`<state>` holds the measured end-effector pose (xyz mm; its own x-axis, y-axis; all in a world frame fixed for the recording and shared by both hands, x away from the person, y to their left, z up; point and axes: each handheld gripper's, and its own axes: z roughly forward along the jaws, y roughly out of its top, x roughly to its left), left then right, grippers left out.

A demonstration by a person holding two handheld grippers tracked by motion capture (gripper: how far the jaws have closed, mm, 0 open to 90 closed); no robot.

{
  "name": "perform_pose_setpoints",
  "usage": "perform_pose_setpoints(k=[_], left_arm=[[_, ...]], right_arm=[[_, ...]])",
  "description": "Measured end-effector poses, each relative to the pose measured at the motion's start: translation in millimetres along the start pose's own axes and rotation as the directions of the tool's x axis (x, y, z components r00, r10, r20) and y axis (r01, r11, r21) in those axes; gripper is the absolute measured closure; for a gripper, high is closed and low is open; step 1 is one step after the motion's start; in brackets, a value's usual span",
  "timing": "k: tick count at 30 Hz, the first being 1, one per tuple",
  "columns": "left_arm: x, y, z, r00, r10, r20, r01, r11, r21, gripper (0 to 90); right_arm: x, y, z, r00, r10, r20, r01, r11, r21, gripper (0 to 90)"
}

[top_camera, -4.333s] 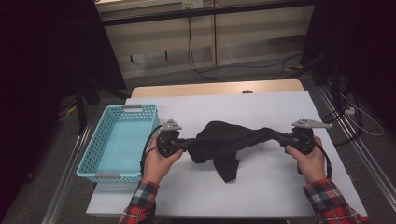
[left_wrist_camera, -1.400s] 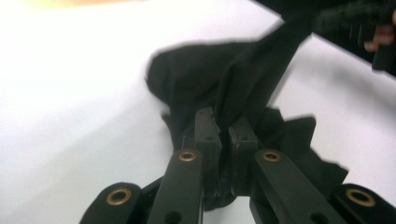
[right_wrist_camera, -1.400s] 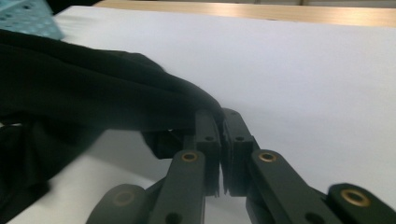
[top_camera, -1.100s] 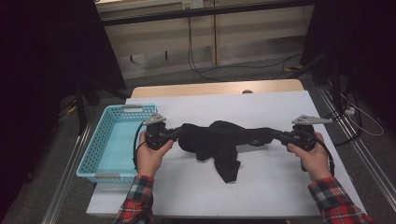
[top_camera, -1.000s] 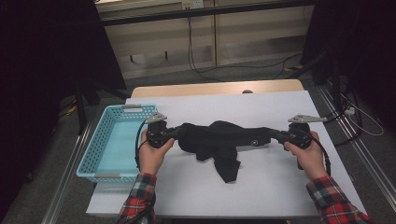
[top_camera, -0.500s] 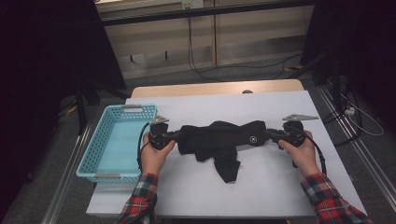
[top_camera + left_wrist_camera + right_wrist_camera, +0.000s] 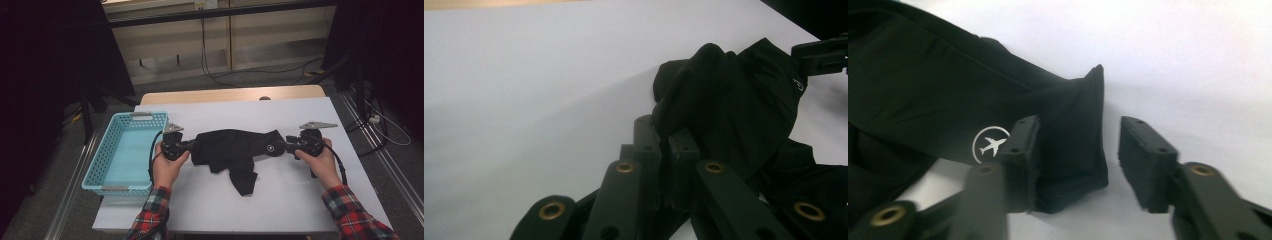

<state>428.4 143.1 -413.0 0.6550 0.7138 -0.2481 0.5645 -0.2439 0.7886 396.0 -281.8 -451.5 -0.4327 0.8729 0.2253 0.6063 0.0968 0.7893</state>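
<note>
A black garment (image 7: 235,147) with a small white aeroplane logo lies folded across the middle of the white table (image 7: 300,200), one part trailing toward the near edge. My left gripper (image 7: 192,146) is shut on its left end; in the left gripper view the jaws (image 7: 664,132) pinch a bunched fold of the garment (image 7: 734,100). My right gripper (image 7: 286,146) is at the right end. Its jaws (image 7: 1080,135) have just been opening: the garment's corner (image 7: 923,90) lies between them, against one pad and apart from the other.
A light blue plastic basket (image 7: 97,160) stands on the table's left side, close beside my left hand. Bare white table lies in front of and behind the garment. My right gripper (image 7: 821,52) is seen past the cloth in the left gripper view.
The right jaws have parted and let go of the garment's right end. The cloth, earlier stretched between both grippers, now rests flat on the table. Both hands have hardly shifted.
</note>
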Motion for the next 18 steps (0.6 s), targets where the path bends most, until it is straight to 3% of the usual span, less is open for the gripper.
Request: perform_pose_setpoints(k=[5,7,11,13,18], left_arm=[[-0.8,-0.3,-0.2,1.0000,0.001,0.003,-0.001,1.0000,0.000,85.7],[-0.6,-0.1,-0.8,1.0000,0.005,0.004,-0.005,1.0000,0.005,85.7],[0.6,-0.4,-1.4,1.0000,0.004,0.003,-0.004,1.0000,-0.001,85.7],[1.6,-0.7,-2.5,1.0000,-0.005,0.005,0.005,1.0000,-0.009,85.7],[1.0,-2.4,-5.6,0.9998,-0.009,0.017,0.009,1.0000,-0.003,85.7]], right_arm=[[-0.3,3.7,12.6,0.9997,0.015,0.017,-0.015,1.000,0.011,51.0],[-0.7,2.9,18.1,0.9996,0.027,-0.003,-0.027,1.000,0.014,54.3],[3.0,1.1,23.7,0.9995,0.018,-0.027,-0.017,0.999,0.047,69.4],[2.8,2.7,19.4,0.9997,0.011,-0.022,-0.010,0.999,0.036,83.7],[-5.6,5.7,-6.5,0.9964,0.082,-0.019,-0.083,0.996,-0.045,86.7]])
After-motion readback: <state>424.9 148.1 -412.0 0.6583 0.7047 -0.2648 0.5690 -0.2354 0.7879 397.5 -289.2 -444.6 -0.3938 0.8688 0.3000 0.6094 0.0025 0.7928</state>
